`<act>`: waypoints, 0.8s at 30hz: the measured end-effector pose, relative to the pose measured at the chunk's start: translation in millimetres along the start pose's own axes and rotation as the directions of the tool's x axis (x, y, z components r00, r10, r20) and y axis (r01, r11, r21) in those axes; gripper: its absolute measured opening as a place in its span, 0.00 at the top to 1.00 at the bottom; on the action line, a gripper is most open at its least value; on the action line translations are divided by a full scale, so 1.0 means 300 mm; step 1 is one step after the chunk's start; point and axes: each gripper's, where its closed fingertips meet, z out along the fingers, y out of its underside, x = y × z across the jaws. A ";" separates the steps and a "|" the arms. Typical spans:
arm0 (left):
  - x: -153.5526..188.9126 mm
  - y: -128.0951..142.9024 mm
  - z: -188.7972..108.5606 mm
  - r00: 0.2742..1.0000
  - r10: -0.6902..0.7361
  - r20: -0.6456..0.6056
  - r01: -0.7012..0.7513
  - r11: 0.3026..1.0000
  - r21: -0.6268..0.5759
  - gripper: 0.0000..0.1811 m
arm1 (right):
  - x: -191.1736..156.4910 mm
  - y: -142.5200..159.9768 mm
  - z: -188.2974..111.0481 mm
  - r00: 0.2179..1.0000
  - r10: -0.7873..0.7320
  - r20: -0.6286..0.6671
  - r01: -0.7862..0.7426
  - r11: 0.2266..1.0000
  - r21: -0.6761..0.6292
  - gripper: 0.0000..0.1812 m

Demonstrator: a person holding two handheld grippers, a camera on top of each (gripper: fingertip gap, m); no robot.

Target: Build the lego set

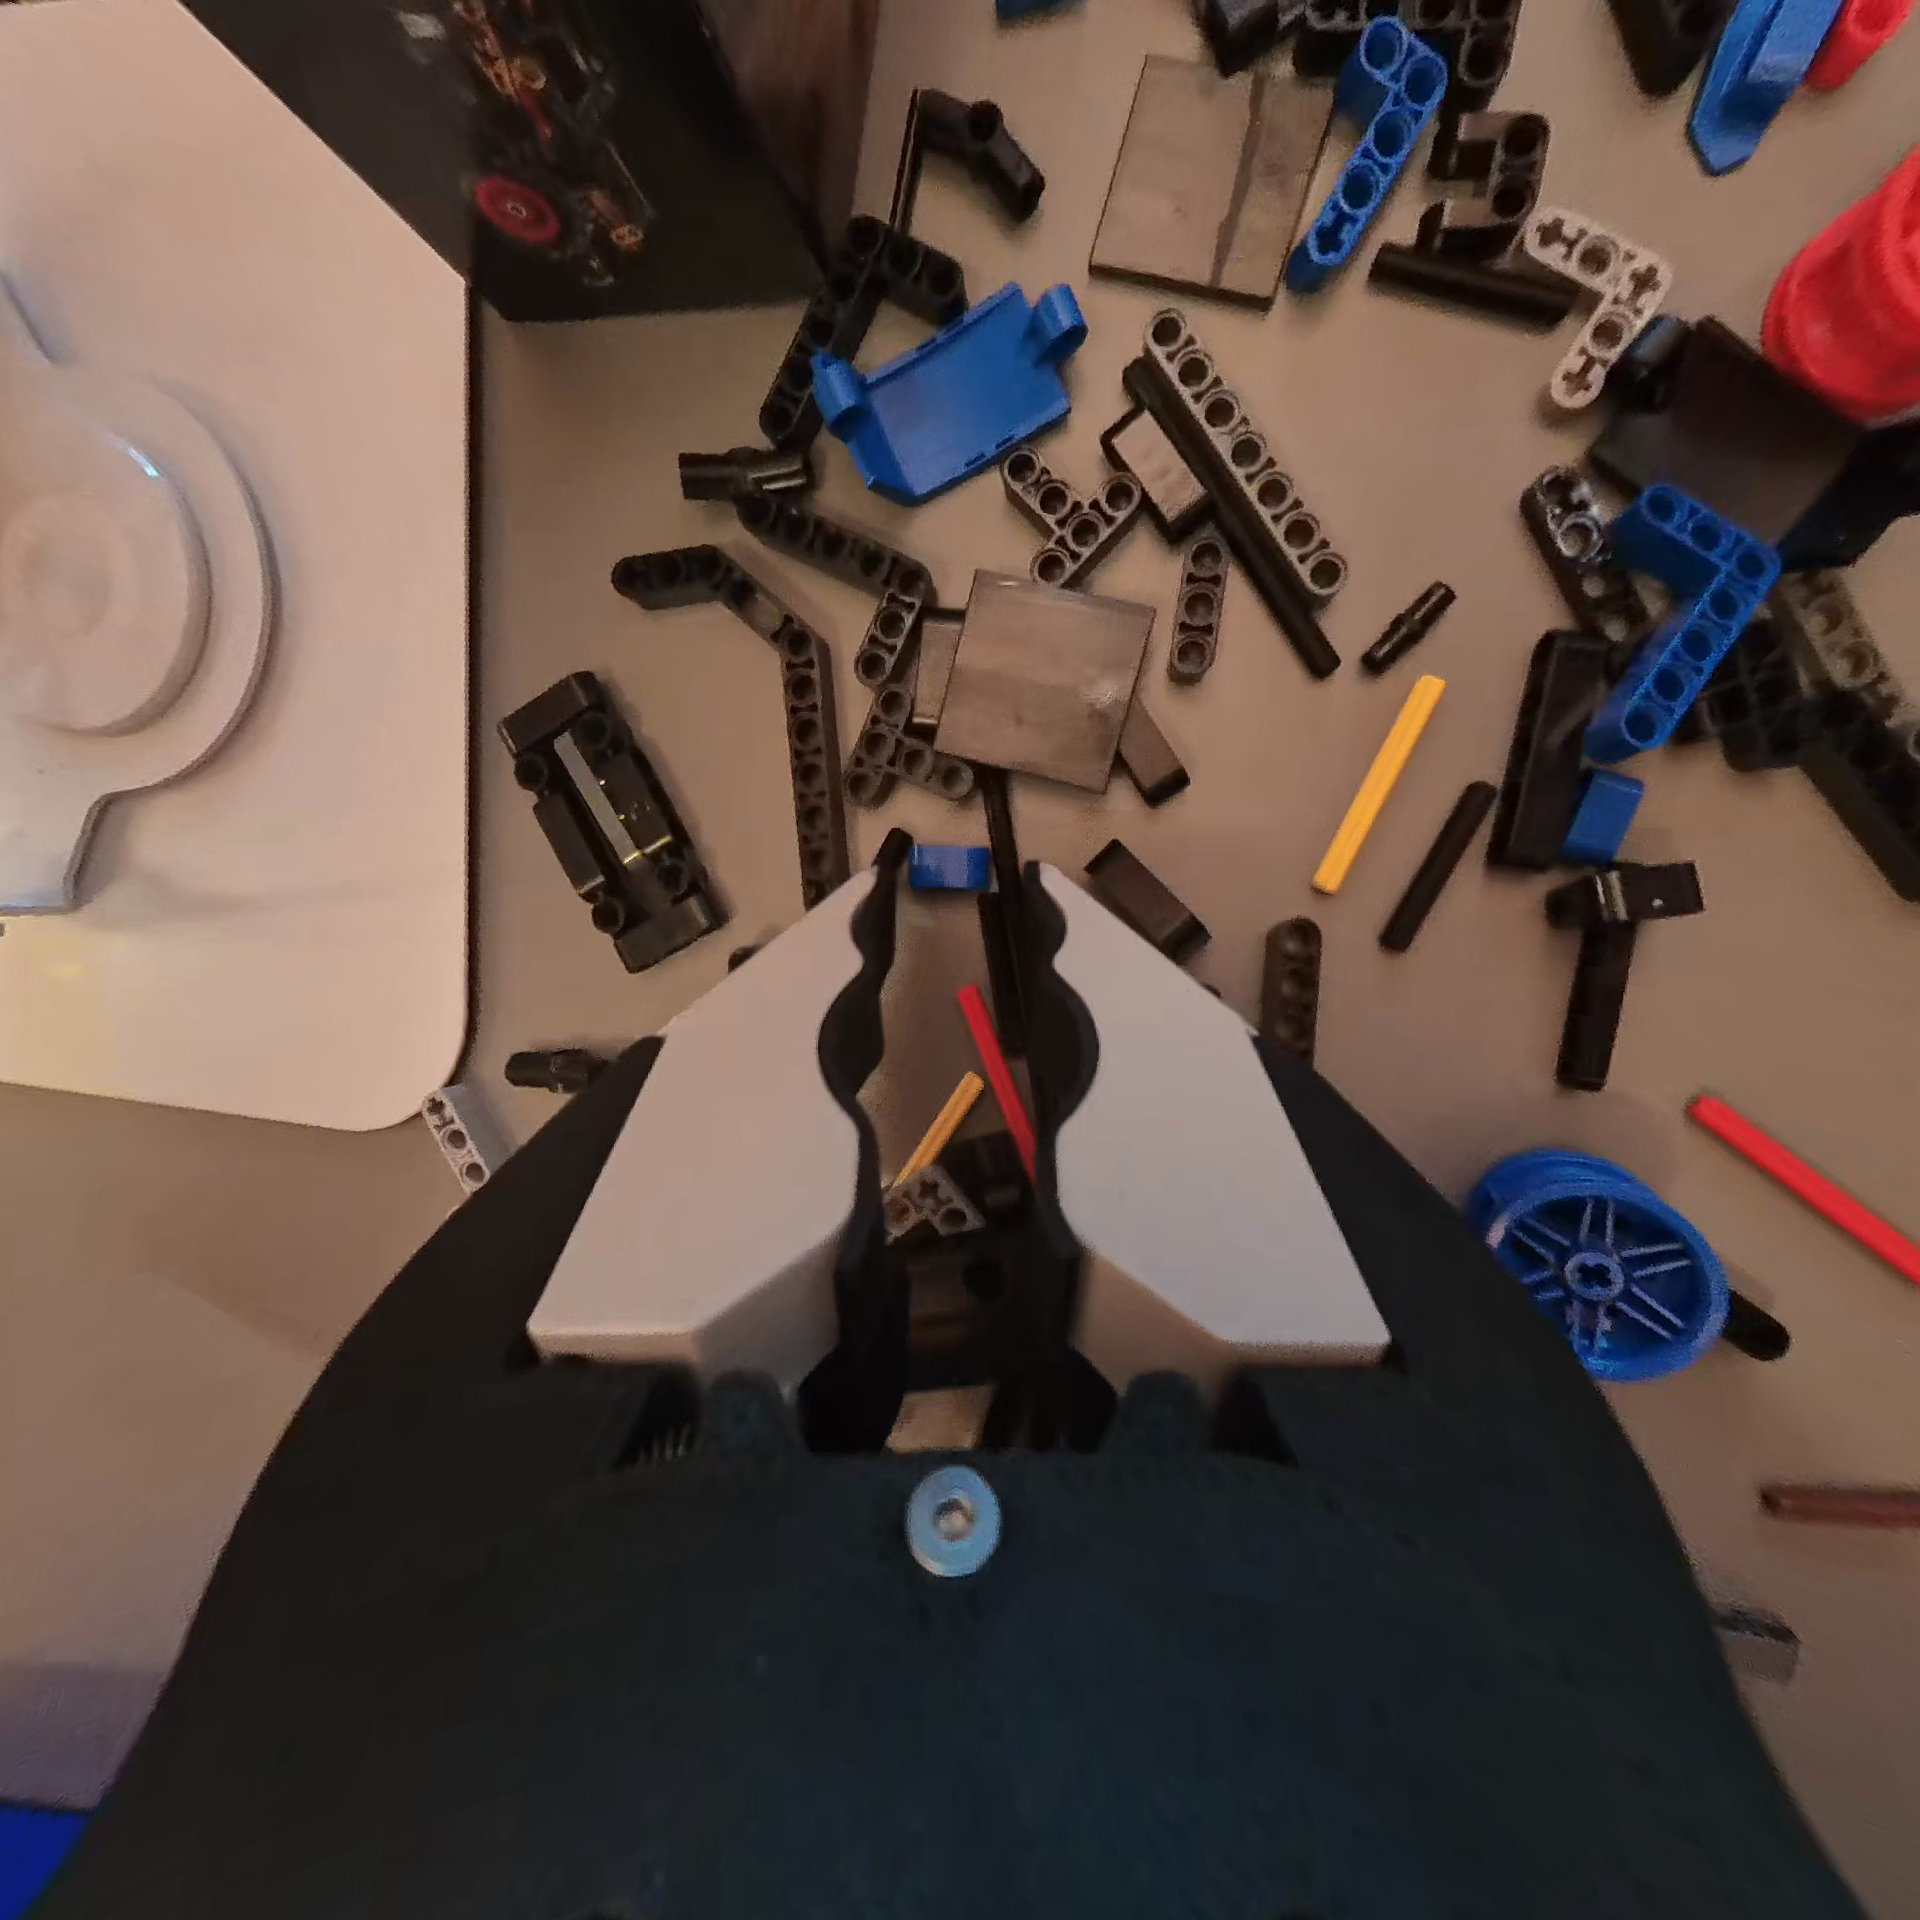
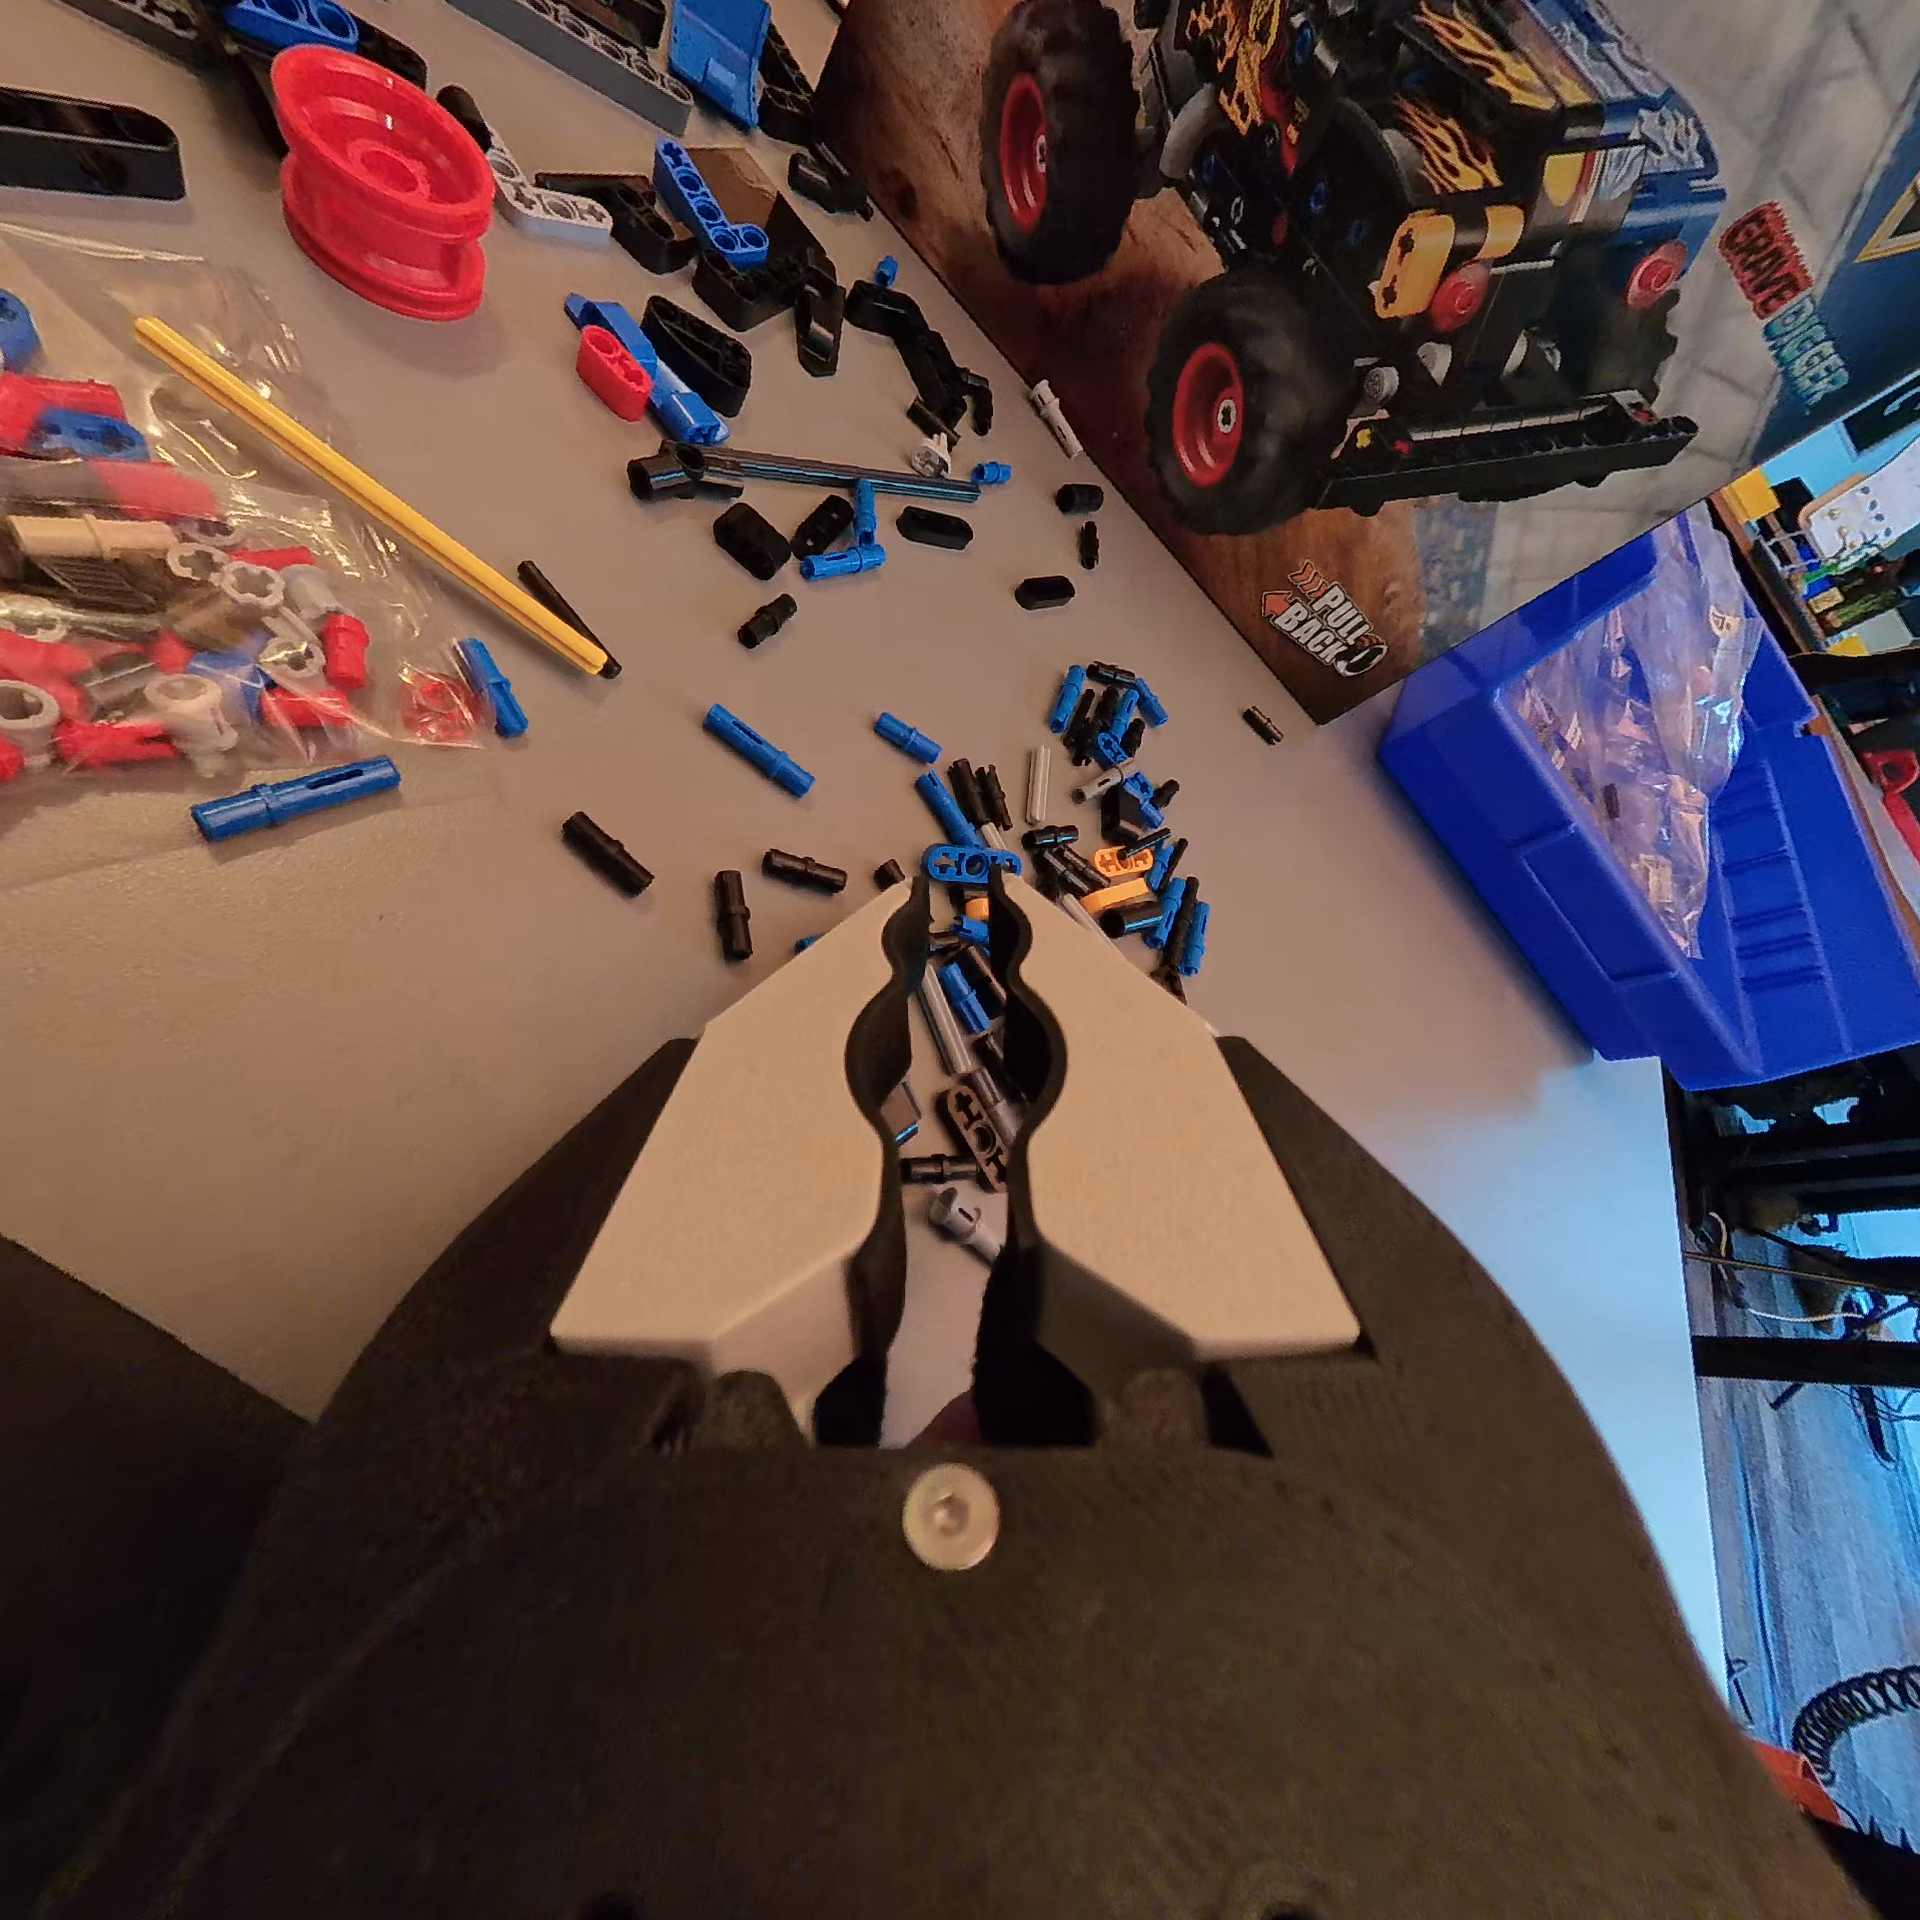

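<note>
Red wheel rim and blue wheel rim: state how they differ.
The red wheel rim in the right wrist view is plain, with a smooth dished face and a round hub. The blue wheel rim in the left wrist view has thin spokes around a cross-shaped hub hole. The red one lies among beams beside a clear bag of parts; the blue one lies near a red axle. Both rest loose on the table, unmounted.

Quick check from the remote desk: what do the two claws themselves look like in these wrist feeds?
The left claw and right claw match: pale grey wedge-shaped fingers lined with wavy black pads, on a broad black textured body with one silver screw at centre. No cables, sleeves or markings show.
</note>
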 end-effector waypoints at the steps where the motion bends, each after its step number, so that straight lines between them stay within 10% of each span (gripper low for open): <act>1: 0.003 -0.001 0.004 1.000 -0.004 -0.011 0.004 1.000 0.001 0.90 | 0.000 0.000 0.000 1.000 0.001 0.001 -0.001 1.000 0.001 0.96; 24: 0.008 0.028 -0.039 0.999 0.015 0.040 -0.016 1.000 0.024 0.91 | 0.002 -0.004 -0.002 1.000 0.009 0.002 -0.009 1.000 0.009 0.95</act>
